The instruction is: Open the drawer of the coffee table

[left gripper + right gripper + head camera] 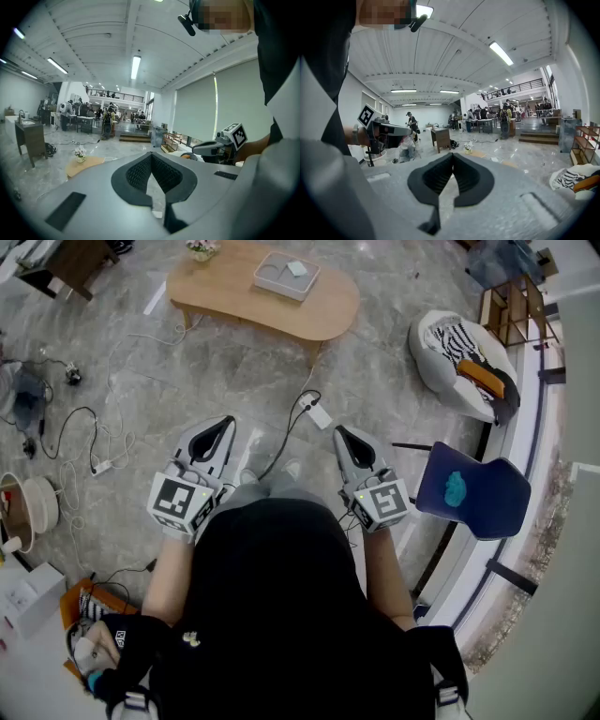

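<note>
Approach step: left gripper (225,421) and right gripper (339,430) jaws shut and empty, coffee-table bench (262,296) well ahead across the floor, drawer unseen; next likely walk up, find its front, open jaws

A big open lab hall, with a living-room corner staged.
High strip lights (501,53), a railed mezzanine (115,97), people (505,117) at work desks (485,123) far back, cables (94,442) loose across the marble floor (234,371), a wooden coffee table (225,296) and a beanbag (459,357).

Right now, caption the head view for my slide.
Shut, empty left claw and right claw short of the oval wooden coffee table.
</note>
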`<state>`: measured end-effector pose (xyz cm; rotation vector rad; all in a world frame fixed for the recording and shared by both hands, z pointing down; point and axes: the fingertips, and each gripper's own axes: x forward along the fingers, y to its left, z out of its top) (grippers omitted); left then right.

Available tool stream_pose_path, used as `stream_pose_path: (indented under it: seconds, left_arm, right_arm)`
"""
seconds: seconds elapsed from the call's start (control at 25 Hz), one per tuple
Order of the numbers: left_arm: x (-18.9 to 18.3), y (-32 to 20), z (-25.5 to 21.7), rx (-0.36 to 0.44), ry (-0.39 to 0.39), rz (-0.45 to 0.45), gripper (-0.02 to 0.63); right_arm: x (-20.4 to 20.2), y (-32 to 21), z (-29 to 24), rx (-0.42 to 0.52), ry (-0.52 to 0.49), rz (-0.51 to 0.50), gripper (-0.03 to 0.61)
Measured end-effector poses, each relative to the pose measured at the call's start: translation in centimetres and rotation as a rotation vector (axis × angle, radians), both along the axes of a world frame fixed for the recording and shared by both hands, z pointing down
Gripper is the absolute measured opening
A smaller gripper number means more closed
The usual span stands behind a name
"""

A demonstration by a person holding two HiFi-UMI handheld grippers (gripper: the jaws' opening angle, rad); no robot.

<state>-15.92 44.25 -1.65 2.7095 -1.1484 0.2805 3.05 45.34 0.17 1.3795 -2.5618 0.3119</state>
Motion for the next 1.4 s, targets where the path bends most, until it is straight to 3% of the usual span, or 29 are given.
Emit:
stream_pose_path:
  seconds: [0.24, 0.4, 0.88, 1.12, 1.4]
  left_arm:
    - [-2.9, 0.5, 0.8, -0.032, 0.005, 0.004, 0.014]
    - [-4.2, 0.7, 1.3, -0.044, 0.016, 0.024, 0.014]
    - [-6.1, -1.0, 3.3, -0.085, 0.033, 0.024, 0.014]
    - [-4.6, -5.1, 3.7, -0.083, 0.005, -0.010, 0.014]
    - [0.3, -12.5, 3.8, -0.086, -0.009, -0.073, 0.014]
  right_arm:
    - [-4.1, 1.0, -0.5, 0.023, -0.004, -0.050, -0.002]
    - [-5.5, 1.2, -0.7, 0.012, 0.008, -0.031, -0.002]
    - [-5.6, -1.2, 0.4, 0.019, -0.004, 0.042, -0.002]
    - [-3.3, -6.5, 0.7, 0.030, -0.032, 0.018, -0.002]
    - [1.4, -14.7, 1.2, 0.021, -0.043, -0.057, -0.002]
